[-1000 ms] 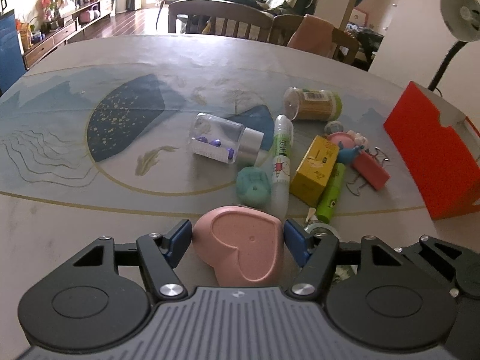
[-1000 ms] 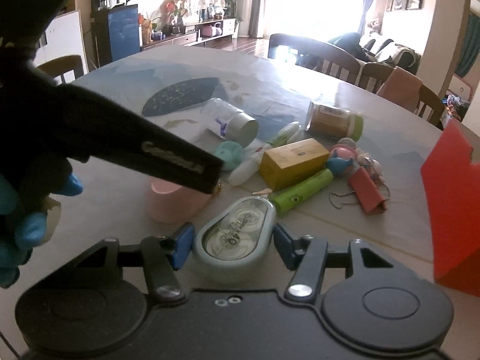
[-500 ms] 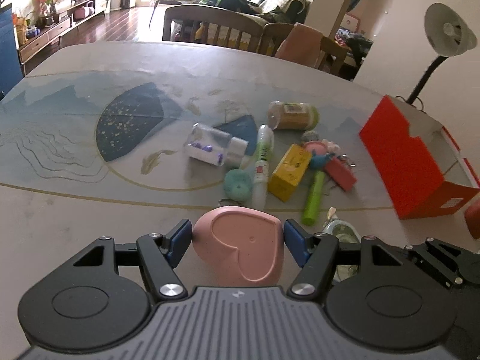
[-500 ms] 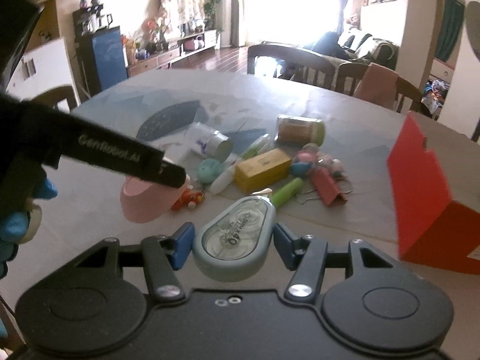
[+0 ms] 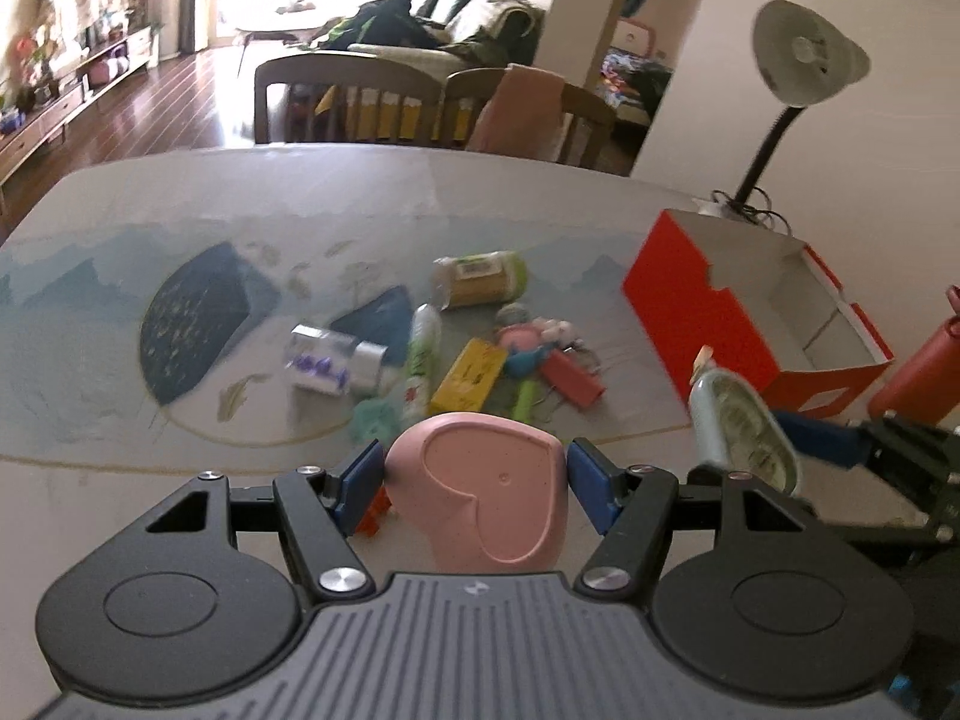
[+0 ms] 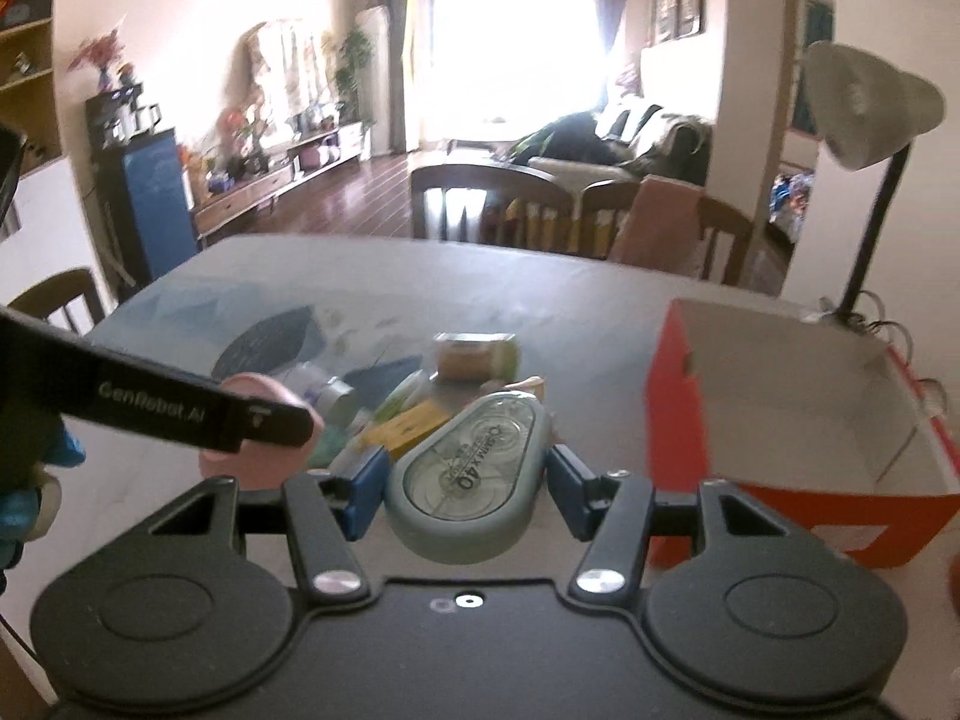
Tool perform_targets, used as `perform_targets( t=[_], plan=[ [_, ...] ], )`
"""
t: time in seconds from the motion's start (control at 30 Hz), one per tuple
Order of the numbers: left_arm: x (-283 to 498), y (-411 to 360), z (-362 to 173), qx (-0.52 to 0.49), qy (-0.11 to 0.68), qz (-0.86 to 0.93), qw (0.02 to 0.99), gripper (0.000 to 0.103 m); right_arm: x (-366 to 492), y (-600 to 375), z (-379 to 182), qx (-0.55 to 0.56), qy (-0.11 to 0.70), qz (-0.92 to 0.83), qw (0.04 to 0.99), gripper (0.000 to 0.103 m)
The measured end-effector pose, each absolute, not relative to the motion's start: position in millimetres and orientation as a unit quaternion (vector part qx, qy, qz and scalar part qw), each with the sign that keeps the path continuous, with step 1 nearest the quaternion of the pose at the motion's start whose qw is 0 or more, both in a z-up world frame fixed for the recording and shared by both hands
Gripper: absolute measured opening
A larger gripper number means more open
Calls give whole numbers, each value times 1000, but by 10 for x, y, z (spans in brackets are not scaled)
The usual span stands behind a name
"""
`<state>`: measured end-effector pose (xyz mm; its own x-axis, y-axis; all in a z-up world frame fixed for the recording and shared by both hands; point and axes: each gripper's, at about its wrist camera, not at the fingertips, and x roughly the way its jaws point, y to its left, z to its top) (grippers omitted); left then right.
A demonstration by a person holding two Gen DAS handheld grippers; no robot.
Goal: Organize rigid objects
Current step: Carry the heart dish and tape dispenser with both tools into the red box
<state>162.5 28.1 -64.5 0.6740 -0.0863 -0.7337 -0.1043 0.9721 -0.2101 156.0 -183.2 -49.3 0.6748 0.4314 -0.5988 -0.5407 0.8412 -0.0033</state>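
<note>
Both grippers lifted higher off the counter (image 5: pixel 150 480), red box (image 6: pixel 780 396) now closer. Left gripper (image 5: pixel 474 480) clamped on pink heart dish (image 5: pixel 480 498), right gripper (image 6: pixel 465 480) on tape dispenser (image 6: pixel 468 474), both airborne. Light, stiff, smooth plastic; side grips suit, dispenser may slip

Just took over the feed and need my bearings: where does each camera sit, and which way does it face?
Left wrist: on the left tongs, above the table, facing the clutter and red box; they grip a pink heart-shaped dish; the right tongs show at right.
Right wrist: on the right tongs, facing the same way; they grip a correction tape dispenser; the left tongs' arm and a blue-gloved hand show at left.
Shared: box, dish, dispenser, desk lamp.
</note>
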Motion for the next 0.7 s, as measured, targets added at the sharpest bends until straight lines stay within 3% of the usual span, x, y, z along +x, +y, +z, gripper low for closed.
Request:
perform_targets(
  t=[0.7],
  plan=[
    [2728,-811,-252,-61,394,-95,912,67,2507,-2708,-418,-68,297,185,934,57]
  ],
)
